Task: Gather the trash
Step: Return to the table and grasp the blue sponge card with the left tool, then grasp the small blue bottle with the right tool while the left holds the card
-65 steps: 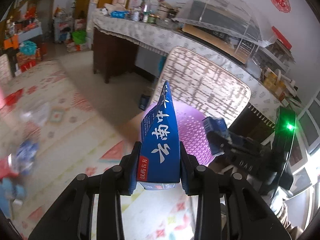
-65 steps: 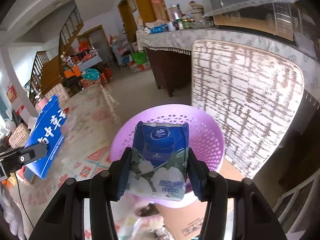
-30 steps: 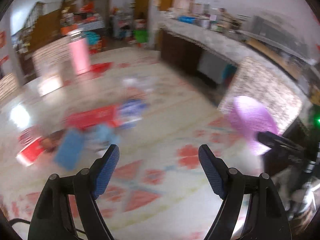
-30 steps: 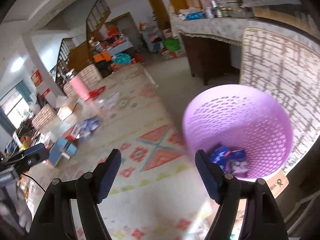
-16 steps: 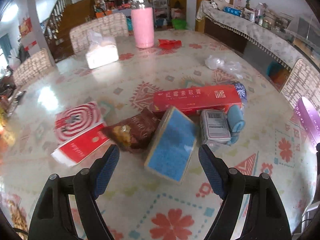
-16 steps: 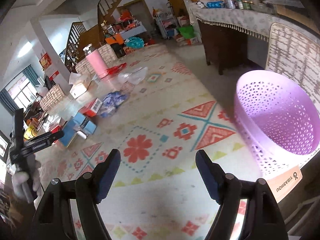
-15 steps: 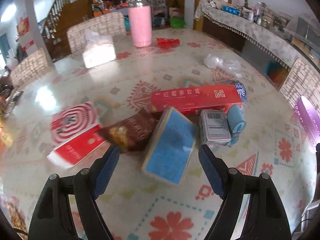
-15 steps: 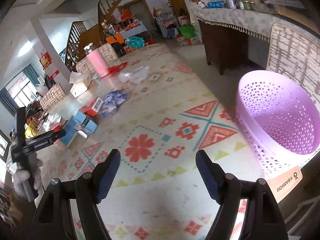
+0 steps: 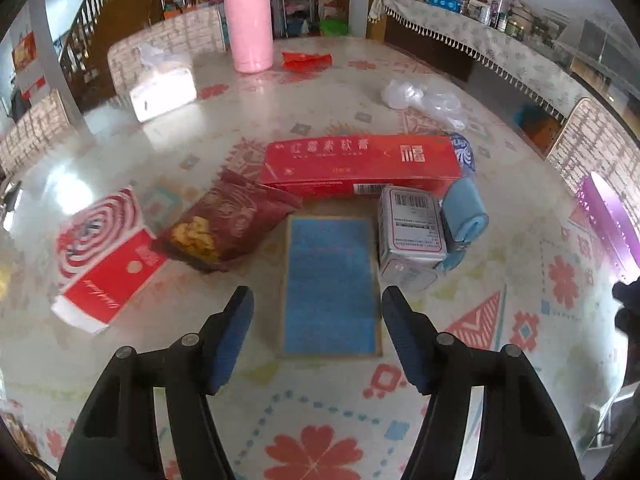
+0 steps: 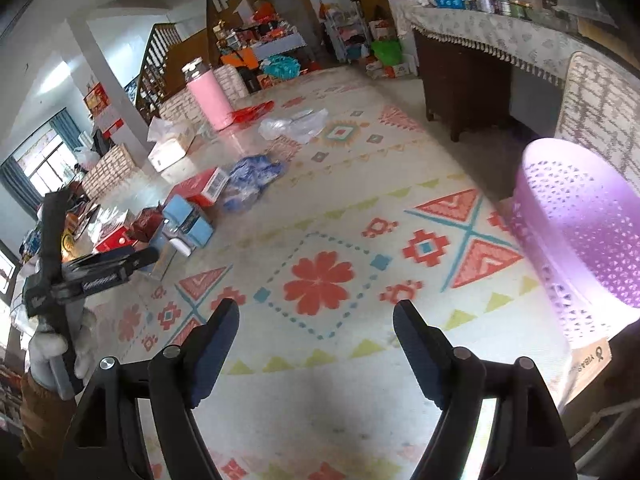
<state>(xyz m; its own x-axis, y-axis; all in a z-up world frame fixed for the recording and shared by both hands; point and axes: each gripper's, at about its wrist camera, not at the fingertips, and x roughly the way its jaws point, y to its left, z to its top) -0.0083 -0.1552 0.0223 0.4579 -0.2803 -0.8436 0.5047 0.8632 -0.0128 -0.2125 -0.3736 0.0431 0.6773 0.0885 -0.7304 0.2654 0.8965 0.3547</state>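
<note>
Patterned table [image 9: 500, 360], mid-surface: trash cluster. Blue box [image 9: 332, 284] lies flat, long axis in line with the left gripper [image 9: 318, 336], directly ahead; jaws just narrowed, pads probably not yet touching. Right gripper [image 10: 316, 344] wide, empty, farther off, near the basket [image 10: 580, 248].

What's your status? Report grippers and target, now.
Left gripper open, closing around blue box. Right gripper open, empty. Silver packet crowds box's right edge.
</note>
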